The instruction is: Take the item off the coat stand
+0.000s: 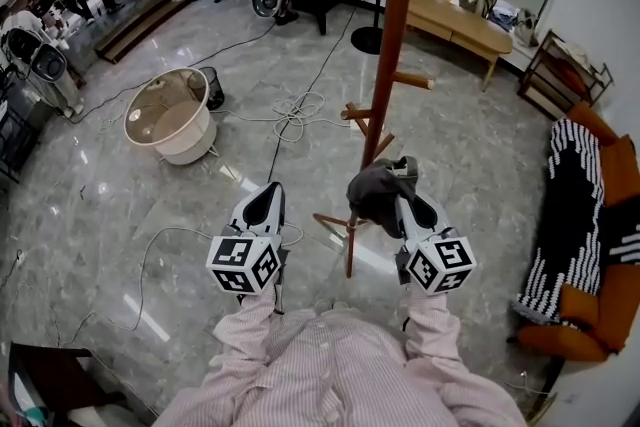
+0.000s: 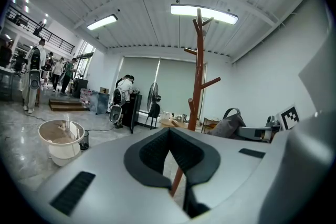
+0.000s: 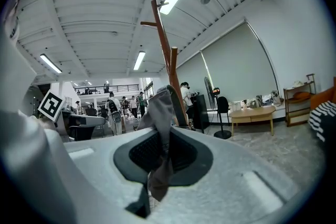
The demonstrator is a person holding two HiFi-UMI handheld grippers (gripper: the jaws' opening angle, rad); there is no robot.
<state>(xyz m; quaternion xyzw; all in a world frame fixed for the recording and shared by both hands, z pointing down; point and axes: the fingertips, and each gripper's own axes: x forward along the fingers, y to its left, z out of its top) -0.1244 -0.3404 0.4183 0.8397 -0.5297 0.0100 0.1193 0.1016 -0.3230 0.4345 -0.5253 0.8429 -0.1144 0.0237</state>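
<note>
My right claw [image 3: 160,150] is pinching the grey cloth item [image 3: 161,105]. A fold of it sits squeezed between the pads, a tail hangs out below, and the rest bunches up above the tips. The item is low down, just beside the brown pole of the coat stand [image 1: 400,15] and near its lower pegs. I cannot tell whether it touches a peg. My left claw [image 2: 169,132] is pressed together with nothing in it, level with the right one and off to its left. Cables [image 1: 290,115] trail across the grey marble floor [image 1: 460,135] below.
</note>
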